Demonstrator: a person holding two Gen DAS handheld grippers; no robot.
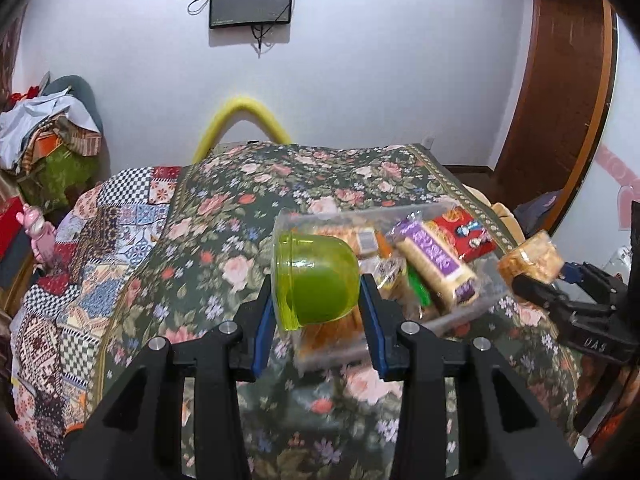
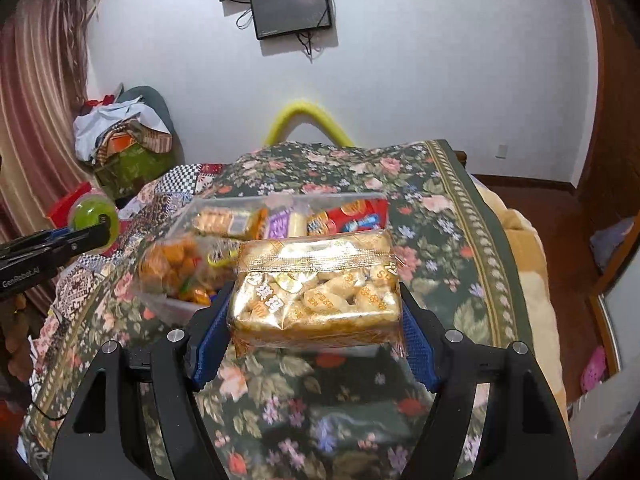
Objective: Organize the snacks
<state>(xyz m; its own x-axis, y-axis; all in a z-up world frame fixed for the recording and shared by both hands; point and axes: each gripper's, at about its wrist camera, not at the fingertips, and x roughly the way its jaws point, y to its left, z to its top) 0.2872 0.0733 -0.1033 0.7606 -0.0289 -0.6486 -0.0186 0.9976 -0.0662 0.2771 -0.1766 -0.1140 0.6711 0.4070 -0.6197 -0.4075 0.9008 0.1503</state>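
My left gripper (image 1: 318,300) is shut on a green jelly cup (image 1: 316,280), held on its side above the floral bed cover; it also shows in the right wrist view (image 2: 94,220). My right gripper (image 2: 314,316) is shut on a golden bag of wrapped rice crackers (image 2: 316,288), lifted just in front of the clear plastic box (image 2: 176,308). The same bag shows at the right of the left wrist view (image 1: 530,256). The clear box (image 1: 468,312) holds several snack packs, among them a purple-labelled cracker pack (image 1: 436,264) and a red pack (image 1: 464,232).
The floral bed cover (image 2: 440,208) spreads around the box, with a patchwork quilt (image 1: 100,240) on the left. A pile of clothes and bags (image 2: 124,136) stands at the far left by the wall. Two dark screens (image 2: 292,8) hang on the wall. Wooden floor (image 2: 560,248) lies to the right.
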